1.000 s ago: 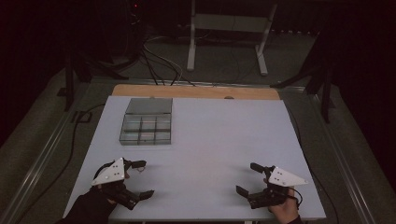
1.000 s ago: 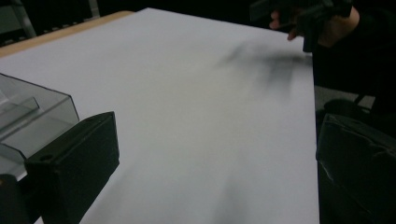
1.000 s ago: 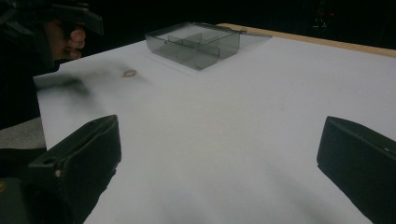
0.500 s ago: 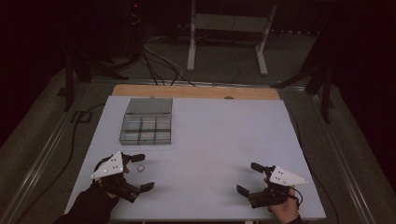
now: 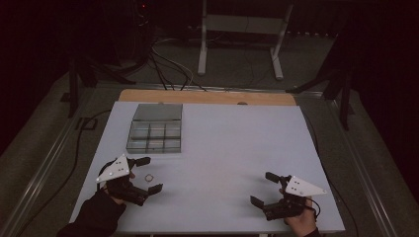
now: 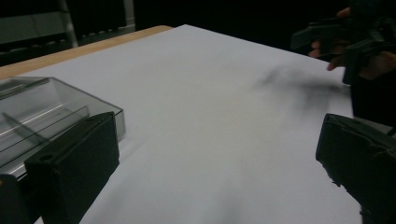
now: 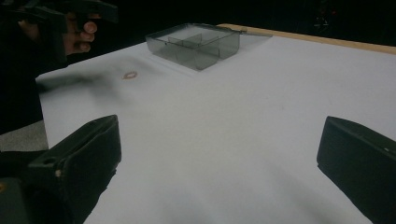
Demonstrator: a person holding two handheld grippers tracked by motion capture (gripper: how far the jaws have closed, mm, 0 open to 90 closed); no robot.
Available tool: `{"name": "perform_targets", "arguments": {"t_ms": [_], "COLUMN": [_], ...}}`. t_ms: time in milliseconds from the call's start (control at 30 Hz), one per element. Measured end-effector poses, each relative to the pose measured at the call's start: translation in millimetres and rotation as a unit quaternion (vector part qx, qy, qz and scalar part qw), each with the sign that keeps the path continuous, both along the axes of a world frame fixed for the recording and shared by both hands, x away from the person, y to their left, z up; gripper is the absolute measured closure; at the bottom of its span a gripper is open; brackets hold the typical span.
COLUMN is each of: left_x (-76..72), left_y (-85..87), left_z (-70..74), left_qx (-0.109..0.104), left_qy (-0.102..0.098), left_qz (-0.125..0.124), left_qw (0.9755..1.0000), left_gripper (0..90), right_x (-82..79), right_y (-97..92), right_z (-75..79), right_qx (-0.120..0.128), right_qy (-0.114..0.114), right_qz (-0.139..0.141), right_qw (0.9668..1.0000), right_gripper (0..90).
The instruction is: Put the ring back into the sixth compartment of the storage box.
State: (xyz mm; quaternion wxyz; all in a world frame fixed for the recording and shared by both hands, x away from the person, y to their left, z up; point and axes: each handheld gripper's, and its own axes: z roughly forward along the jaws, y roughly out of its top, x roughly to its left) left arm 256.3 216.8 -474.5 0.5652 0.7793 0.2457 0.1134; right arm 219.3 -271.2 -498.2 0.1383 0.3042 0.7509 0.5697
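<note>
only the compartment box (image 5: 155, 128) stands on the table (image 5: 232, 148); everywhere else lies open.

- Table (image 5: 222, 148): pale white-grey top, plain, no pattern; far edge a strip of light tan wood.
- Compartment box (image 5: 154, 127): clear smoky-grey plastic, see-through walls and dividers, grid of compartments.
- Ring (image 5: 148, 177): small, pale brownish-tan against the white top; coppery in the right gripper view.
- Left gripper (image 5: 146, 174): black jaws and body, light grey three-cornered plate on top with small dark dots.
- Right gripper (image 5: 264, 189): black jaws and body, same light grey plate, dotted.
- Sleeve (image 5: 96, 217) at the left hand: black.
- Floor (image 5: 44, 148) around the table: dull grey-olive; black cables across it.
- Stand (image 5: 242, 29) beyond the table: light grey metal legs.
- Background: near black.
</note>
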Motion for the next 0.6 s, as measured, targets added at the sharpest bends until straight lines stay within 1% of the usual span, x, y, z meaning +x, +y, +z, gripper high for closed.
{"name": "perform_targets", "arguments": {"t_ms": [200, 333, 400, 433, 500, 533, 600], "left_x": [3.6, 6.9, 7.6, 9.0, 9.8, 10.2, 10.7], "left_y": [1.7, 3.4, 4.0, 5.1, 5.9, 5.8, 6.2], "left_z": [-1.9, -3.6, -4.3, -5.4, -7.0, -7.9, -8.8], "left_qx": [-0.004, 0.008, 0.009, 0.016, 0.018, 0.026, 0.029], "left_qy": [0.002, 0.002, 0.003, 0.006, 0.006, 0.005, 0.007], "left_qz": [0.022, 0.053, 0.057, 0.073, 0.082, 0.092, 0.096], "left_qw": [0.9998, 0.9986, 0.9983, 0.9972, 0.9964, 0.9954, 0.9949], "left_gripper": [0.5, 0.5, 0.5, 0.5, 0.6, 0.5, 0.5], "right_x": [0.0, -0.2, -0.2, -0.2, 0.0, 0.0, -0.2], "right_y": [0.3, 0.0, -0.1, 0.0, 0.0, 0.0, -0.1], "right_z": [-0.1, 0.2, 0.3, 0.3, 0.1, 0.2, 0.3], "right_qx": [-0.002, -0.001, -0.001, 0.000, -0.002, -0.002, -0.001], "right_qy": [0.000, 0.000, 0.000, 0.000, 0.000, 0.000, 0.000], "right_qz": [0.001, 0.000, 0.000, -0.001, -0.001, -0.001, -0.001], "right_qw": [1.0000, 1.0000, 1.0000, 1.0000, 1.0000, 1.0000, 1.0000], "right_gripper": [0.0, 0.0, 0.0, 0.0, 0.0, 0.0, 0.0]}}
